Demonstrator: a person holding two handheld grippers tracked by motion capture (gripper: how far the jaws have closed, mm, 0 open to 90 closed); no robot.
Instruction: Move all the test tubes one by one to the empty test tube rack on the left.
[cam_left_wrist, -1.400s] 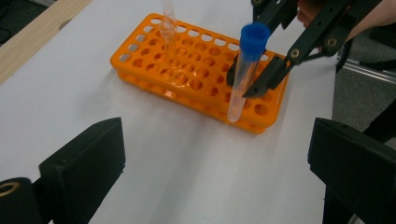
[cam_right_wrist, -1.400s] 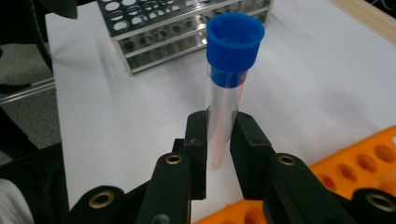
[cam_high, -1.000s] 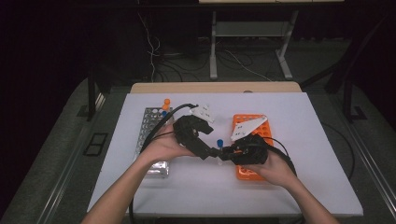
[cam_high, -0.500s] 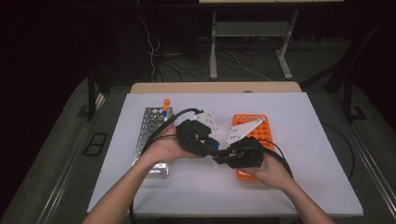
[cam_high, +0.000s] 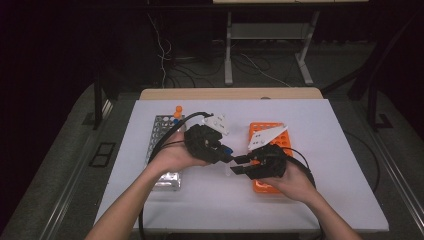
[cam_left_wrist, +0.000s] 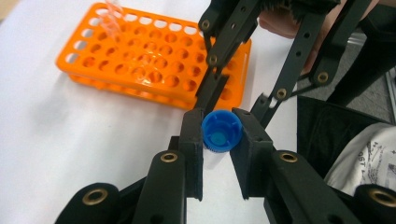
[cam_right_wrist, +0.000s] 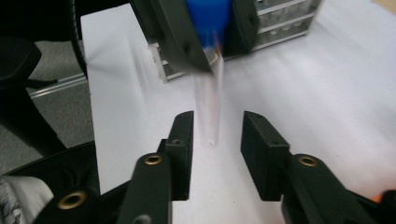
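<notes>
Handoff step, I'd say: left claw (cam_left_wrist: 217, 140) grips blue-capped tube (cam_left_wrist: 221, 135) mid-desk, orange rack (cam_left_wrist: 154, 56) at 11 o'clock. Right claw (cam_right_wrist: 215, 144) gapes wide (tube btwn jaws, untouched); next: close on tube body.

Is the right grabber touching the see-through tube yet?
Apart. In the right gripper view, the clear tube hangs between the right gripper's open jaws with white table showing on both sides. The left gripper holds its blue cap.

Readable text: almost none.
Small dark print on a white garment (cam_left_wrist: 369, 156) at the frame's corner is too blurred to read.
</notes>
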